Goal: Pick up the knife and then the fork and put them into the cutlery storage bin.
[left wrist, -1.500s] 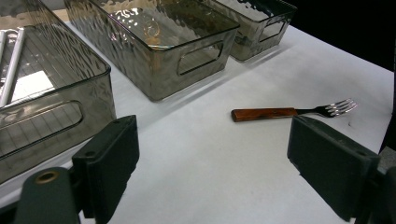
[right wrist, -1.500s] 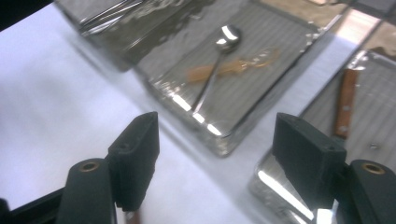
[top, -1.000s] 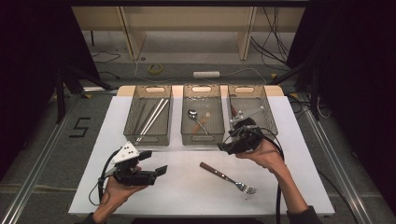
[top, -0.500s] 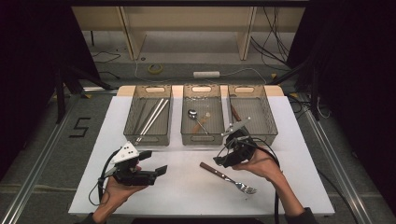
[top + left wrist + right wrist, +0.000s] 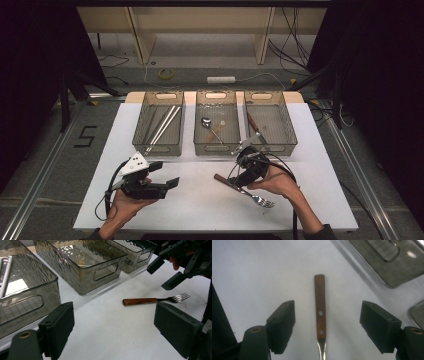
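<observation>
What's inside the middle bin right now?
The middle bin holds a spoon and a small pale object. Its front wall blurs whatever lies low near that edge.

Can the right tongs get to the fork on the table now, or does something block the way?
Probably yes. The right tongs stand open over the fork, its wooden handle centred between them, with nothing in between.

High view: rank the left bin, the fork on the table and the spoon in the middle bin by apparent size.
1. Left bin, clearly largest.
2. Fork, long, with part of its handle under the right claw.
3. Spoon, looks shorter, though it lies farther from the camera.
</observation>
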Demonstrator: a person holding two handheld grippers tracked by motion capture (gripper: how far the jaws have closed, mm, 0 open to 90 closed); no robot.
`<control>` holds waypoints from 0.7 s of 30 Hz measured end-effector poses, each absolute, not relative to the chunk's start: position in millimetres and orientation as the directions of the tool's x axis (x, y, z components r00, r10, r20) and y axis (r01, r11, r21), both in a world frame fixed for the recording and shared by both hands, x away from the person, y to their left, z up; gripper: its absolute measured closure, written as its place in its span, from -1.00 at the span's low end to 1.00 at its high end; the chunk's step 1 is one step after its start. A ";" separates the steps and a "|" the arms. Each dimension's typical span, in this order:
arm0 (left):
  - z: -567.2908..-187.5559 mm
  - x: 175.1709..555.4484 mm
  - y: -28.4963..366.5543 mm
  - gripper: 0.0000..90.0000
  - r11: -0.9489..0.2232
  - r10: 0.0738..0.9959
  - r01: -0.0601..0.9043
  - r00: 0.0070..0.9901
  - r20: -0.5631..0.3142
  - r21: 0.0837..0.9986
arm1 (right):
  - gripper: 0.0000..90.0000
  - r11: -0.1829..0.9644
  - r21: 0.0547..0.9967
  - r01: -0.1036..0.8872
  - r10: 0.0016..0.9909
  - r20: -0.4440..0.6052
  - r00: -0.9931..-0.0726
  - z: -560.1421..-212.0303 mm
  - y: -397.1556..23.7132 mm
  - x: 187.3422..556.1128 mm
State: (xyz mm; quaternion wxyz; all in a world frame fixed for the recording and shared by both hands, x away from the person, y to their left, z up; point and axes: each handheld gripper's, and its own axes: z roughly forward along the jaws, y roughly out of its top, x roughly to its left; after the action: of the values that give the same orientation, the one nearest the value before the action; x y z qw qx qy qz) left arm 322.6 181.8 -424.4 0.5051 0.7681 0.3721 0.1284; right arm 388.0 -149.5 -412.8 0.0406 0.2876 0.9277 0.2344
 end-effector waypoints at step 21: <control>-424.4 322.1 181.4 -0.64 -0.215 0.702 0.441 0.691 -0.176 0.871 | 0.09 0.804 0.312 0.505 0.520 0.043 -0.853 -435.4 -144.8 385.7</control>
State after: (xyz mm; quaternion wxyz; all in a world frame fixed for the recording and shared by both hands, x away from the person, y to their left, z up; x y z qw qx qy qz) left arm 322.1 181.4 -424.4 0.5043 0.7688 0.3715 0.1294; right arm 385.7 -144.8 -435.4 0.0224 0.2699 0.9496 0.1579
